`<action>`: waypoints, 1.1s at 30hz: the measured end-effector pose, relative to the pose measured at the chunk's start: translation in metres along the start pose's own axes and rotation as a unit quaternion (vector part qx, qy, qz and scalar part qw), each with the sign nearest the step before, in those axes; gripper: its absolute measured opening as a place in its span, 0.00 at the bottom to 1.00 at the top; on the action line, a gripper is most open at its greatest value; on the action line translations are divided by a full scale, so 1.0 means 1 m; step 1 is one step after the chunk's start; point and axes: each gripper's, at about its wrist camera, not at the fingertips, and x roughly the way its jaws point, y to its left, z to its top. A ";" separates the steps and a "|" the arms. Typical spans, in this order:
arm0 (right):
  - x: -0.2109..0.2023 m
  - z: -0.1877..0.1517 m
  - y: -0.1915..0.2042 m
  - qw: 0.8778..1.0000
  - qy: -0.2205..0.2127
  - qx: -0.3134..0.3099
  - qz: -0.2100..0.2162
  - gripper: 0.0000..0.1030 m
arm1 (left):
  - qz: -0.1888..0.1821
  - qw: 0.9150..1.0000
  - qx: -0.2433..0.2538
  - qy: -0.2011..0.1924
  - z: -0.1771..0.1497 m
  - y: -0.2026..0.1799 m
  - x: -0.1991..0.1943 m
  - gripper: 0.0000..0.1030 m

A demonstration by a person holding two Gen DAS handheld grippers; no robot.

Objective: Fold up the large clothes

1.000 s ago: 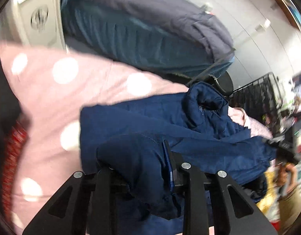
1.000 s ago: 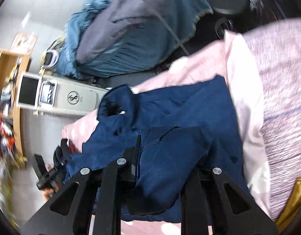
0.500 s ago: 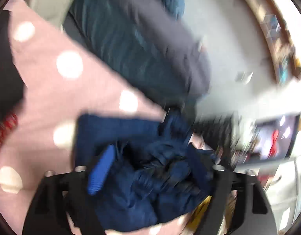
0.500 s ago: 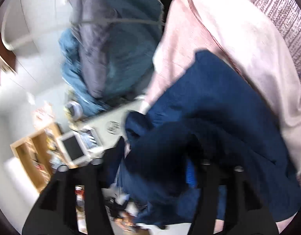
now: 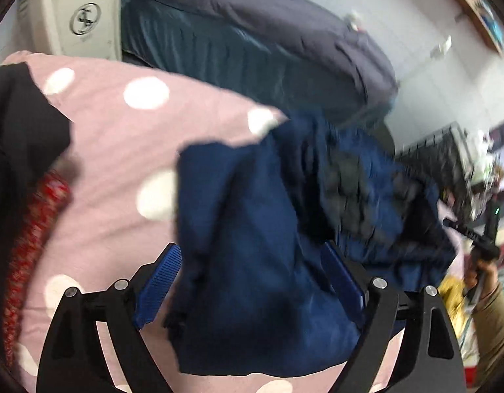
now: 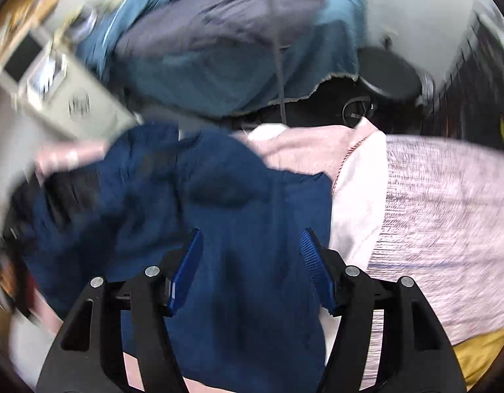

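Note:
A navy blue garment (image 5: 252, 213) lies crumpled on a pink bedsheet with white dots (image 5: 121, 131). My left gripper (image 5: 250, 249) hovers just above it. Its jaws are opening wide, a loose fold of the garment lies between them, and the blue pads (image 5: 160, 278) do not press on it. In the right wrist view the same garment (image 6: 235, 196) spreads to the left. My right gripper (image 6: 251, 234) stands open over its near edge, pads (image 6: 314, 262) clear of the cloth. A hand in a tan sleeve (image 5: 484, 281) holds a black handle at the left wrist view's right edge.
A heap of teal and grey bedding (image 5: 252, 49) lies beyond the bed, beside a beige appliance (image 5: 84, 19). Black cloth (image 5: 19, 124) and red patterned fabric (image 5: 32, 229) lie at the left. A black wire rack (image 5: 448, 154) stands right. Pale striped fabric (image 6: 448, 213) and something yellow (image 6: 481, 350) flank the garment.
Both grippers were shut on folds of the navy garment and now stand open. The cloth has dropped onto the sheet. Both views swung and came back, the right one rolling.

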 end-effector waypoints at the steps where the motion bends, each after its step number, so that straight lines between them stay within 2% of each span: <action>1: 0.008 -0.005 0.004 1.000 0.008 -0.017 -0.025 0.60 | 0.004 1.000 0.005 0.006 -0.006 -0.005 0.009 0.83; 2: 0.014 -0.010 0.006 0.998 0.015 -0.027 -0.045 0.60 | 0.009 1.000 0.010 0.012 -0.008 -0.010 0.017 0.83; 3: 0.023 -0.016 0.008 0.997 0.024 -0.038 -0.064 0.52 | 0.018 0.999 0.020 0.017 -0.011 -0.015 0.026 0.82; 4: 0.030 -0.021 0.010 0.996 0.034 -0.044 -0.067 0.29 | 0.037 0.998 0.041 0.017 -0.015 -0.023 0.032 0.81; 5: 0.033 -0.025 0.011 0.996 0.039 -0.046 -0.062 0.22 | 0.053 0.997 0.058 0.017 -0.017 -0.028 0.036 0.75; 6: 0.033 -0.027 0.012 0.996 0.037 -0.047 -0.062 0.16 | 0.066 0.995 0.075 0.020 -0.017 -0.033 0.038 0.56; 9: 0.015 -0.023 0.011 0.997 0.015 -0.049 -0.064 0.11 | 0.073 0.993 0.088 0.019 -0.006 -0.031 0.030 0.25; 12: -0.011 -0.010 -0.018 0.997 -0.020 0.007 -0.072 0.10 | 0.094 0.993 0.070 -0.014 0.015 -0.012 0.008 0.18; 13: -0.017 -0.006 -0.032 0.997 -0.028 0.031 -0.069 0.10 | 0.090 0.994 0.060 -0.020 0.018 -0.007 0.004 0.18; 15: -0.015 -0.001 -0.047 0.996 -0.025 0.059 -0.061 0.09 | 0.059 0.998 0.020 -0.025 0.033 0.008 0.002 0.18; 17: -0.004 0.000 -0.050 0.995 -0.013 0.067 -0.071 0.09 | 0.058 0.998 0.001 -0.020 0.041 0.010 0.014 0.18; 19: 0.023 -0.003 -0.050 0.993 0.017 0.073 -0.092 0.10 | 0.069 0.997 -0.039 0.008 0.043 0.019 0.039 0.22; 21: 0.043 -0.004 -0.058 0.989 0.036 0.115 -0.082 0.11 | 0.061 0.995 -0.080 0.025 0.042 0.029 0.059 0.42; 23: 0.056 -0.009 -0.063 0.986 0.045 0.138 -0.079 0.15 | 0.050 0.992 -0.110 0.029 0.037 0.041 0.073 0.56; 25: 0.061 -0.013 -0.056 0.987 0.047 0.117 -0.099 0.27 | 0.035 0.992 -0.119 0.019 0.034 0.046 0.070 0.58; 28: 0.051 -0.014 -0.048 0.988 0.029 0.070 -0.133 0.43 | 0.049 0.992 -0.112 -0.012 0.036 0.046 0.043 0.66; 31: 0.038 -0.020 -0.052 0.989 0.010 0.065 -0.130 0.50 | 0.044 0.994 -0.085 -0.053 0.042 0.041 0.009 0.68; 33: 0.028 -0.026 -0.056 0.989 -0.004 0.080 -0.128 0.53 | 0.062 0.993 -0.056 -0.087 0.049 0.028 -0.017 0.72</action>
